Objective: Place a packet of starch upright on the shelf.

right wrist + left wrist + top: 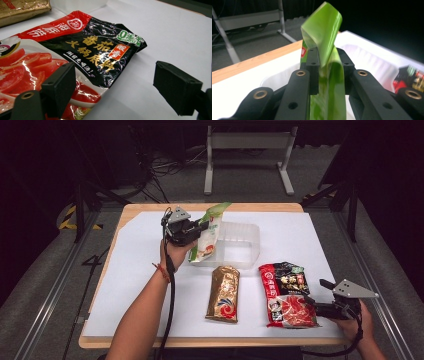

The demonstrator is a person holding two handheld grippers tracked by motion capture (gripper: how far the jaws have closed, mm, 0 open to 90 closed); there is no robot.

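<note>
Left gripper (200,231) clamps green packet (207,237), upright over clear tub's (250,245) near-left edge | right gripper (311,306) agape beside red packet (285,295) | risk: packet tips outside tub, released off-centre

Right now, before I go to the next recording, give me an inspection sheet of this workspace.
Surface: wooden table under a white sheet.
Job's things: green packet tilted over the clear plastic bin, lower end at the bin's near left corner.
Clutter: gold packet and red-and-black packet, flat on the sheet in front of the bin.
Grippers: left gripper has the green packet between its jaws; right gripper open at the red-and-black packet's edge.
Cables: black cable along the left forearm; loose cables on the floor beyond.
Surroundings: dark room, grey frame behind the table.
</note>
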